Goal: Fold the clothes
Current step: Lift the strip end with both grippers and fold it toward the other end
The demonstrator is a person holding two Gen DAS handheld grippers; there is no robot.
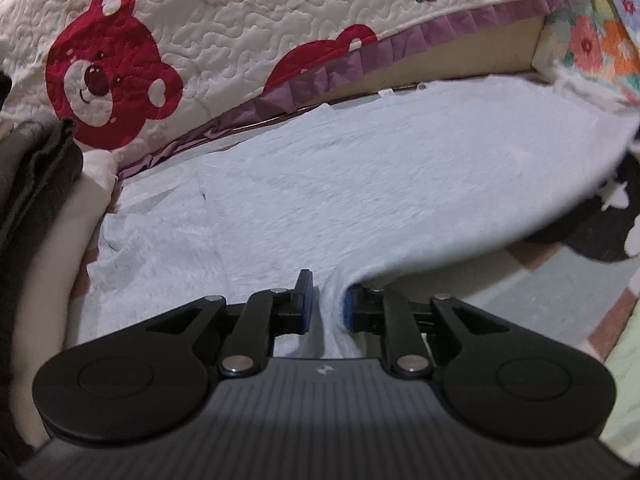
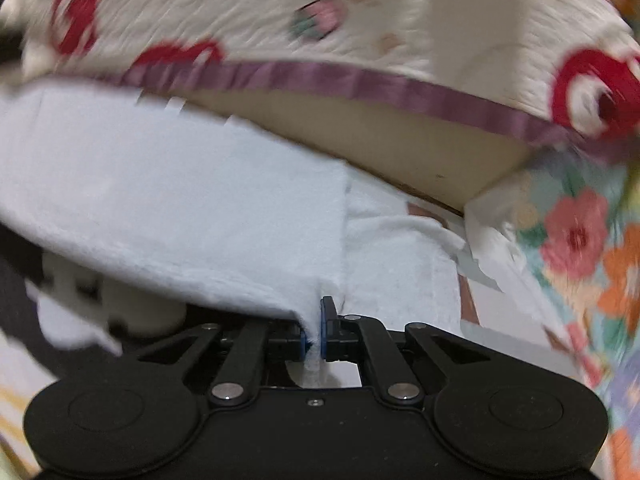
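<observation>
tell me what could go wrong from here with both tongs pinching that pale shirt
1. Each grip is thin: the left tongs and right tongs hold only a narrow pinch of the pale garment, so an edge may slip out.
2. The far edge lies by the purple trim of the bear quilt; it could catch there.
3. The right wrist view is blurred, suggesting quick motion, which could skew the fold.
</observation>
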